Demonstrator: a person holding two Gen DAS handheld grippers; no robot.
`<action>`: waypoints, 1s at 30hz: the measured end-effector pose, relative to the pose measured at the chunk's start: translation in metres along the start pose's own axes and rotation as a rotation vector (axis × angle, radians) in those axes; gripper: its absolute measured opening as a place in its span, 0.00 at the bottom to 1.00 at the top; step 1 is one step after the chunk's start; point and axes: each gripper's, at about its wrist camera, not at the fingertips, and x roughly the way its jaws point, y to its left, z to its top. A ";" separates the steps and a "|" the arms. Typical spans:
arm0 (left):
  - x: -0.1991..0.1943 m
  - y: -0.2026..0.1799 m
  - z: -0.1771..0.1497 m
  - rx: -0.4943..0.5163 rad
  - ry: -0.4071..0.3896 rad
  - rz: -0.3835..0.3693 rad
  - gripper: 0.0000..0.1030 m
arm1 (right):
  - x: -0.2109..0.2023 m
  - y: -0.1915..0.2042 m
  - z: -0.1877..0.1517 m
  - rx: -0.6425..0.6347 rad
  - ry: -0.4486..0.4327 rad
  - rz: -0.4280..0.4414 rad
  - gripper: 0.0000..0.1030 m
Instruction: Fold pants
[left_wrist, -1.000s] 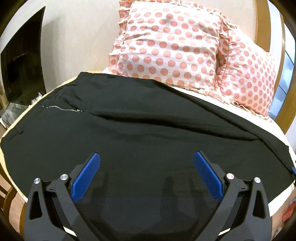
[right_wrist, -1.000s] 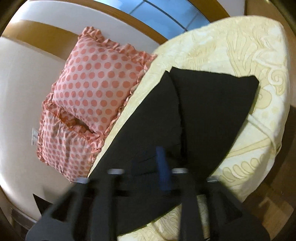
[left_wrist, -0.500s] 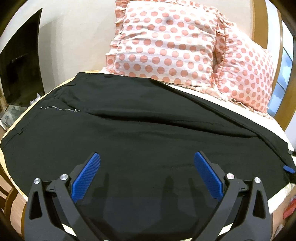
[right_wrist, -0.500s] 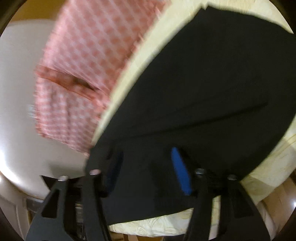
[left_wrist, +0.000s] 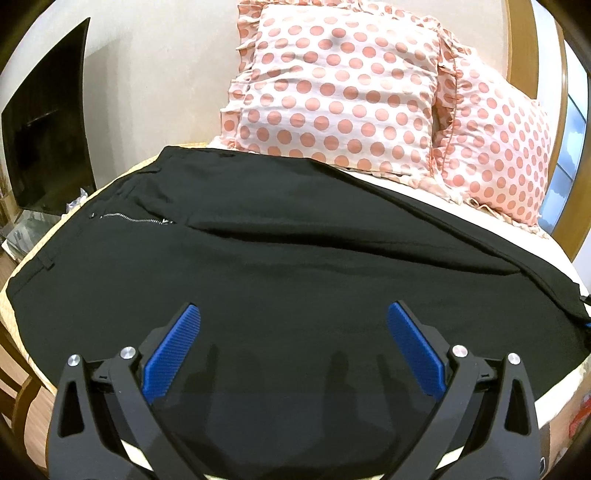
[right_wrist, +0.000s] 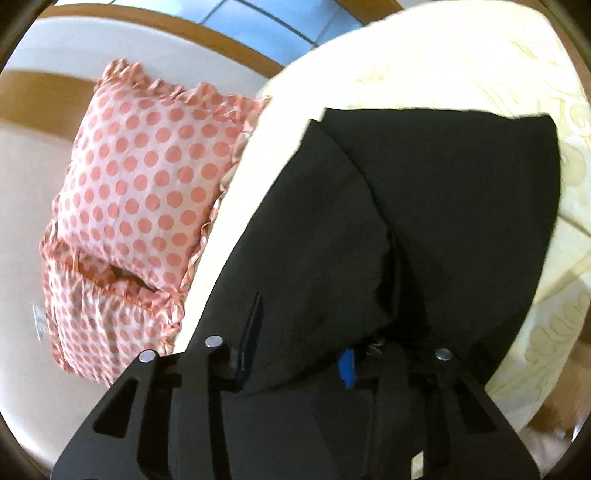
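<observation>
Black pants (left_wrist: 295, 266) lie beneath the left gripper's (left_wrist: 293, 350) spread fingers (left_wrist: 173, 350), seemingly untouched.

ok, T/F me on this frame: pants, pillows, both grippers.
1. The black fabric pants lie spread on the bed. True.
2. The left gripper is shut on the fabric. False: its jaws stand wide apart above the pants, holding nothing.
3. Two pink polka-dot ruffled pillows sit beyond the pants by the wall. True.
4. The pants' silver zipper is hidden. False: it shows in the left wrist view.
5. The right gripper has black fabric between its jaws. True, though whether they are closed is unclear.
</observation>
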 end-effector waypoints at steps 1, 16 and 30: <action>0.001 -0.001 0.002 0.000 0.000 -0.006 0.98 | 0.002 0.000 0.002 -0.019 -0.001 0.004 0.33; 0.026 0.013 0.101 -0.068 -0.019 -0.111 0.98 | -0.066 -0.034 0.014 -0.121 -0.135 0.490 0.02; 0.240 0.046 0.209 -0.195 0.328 0.156 0.65 | -0.032 -0.043 0.023 -0.066 -0.085 0.431 0.02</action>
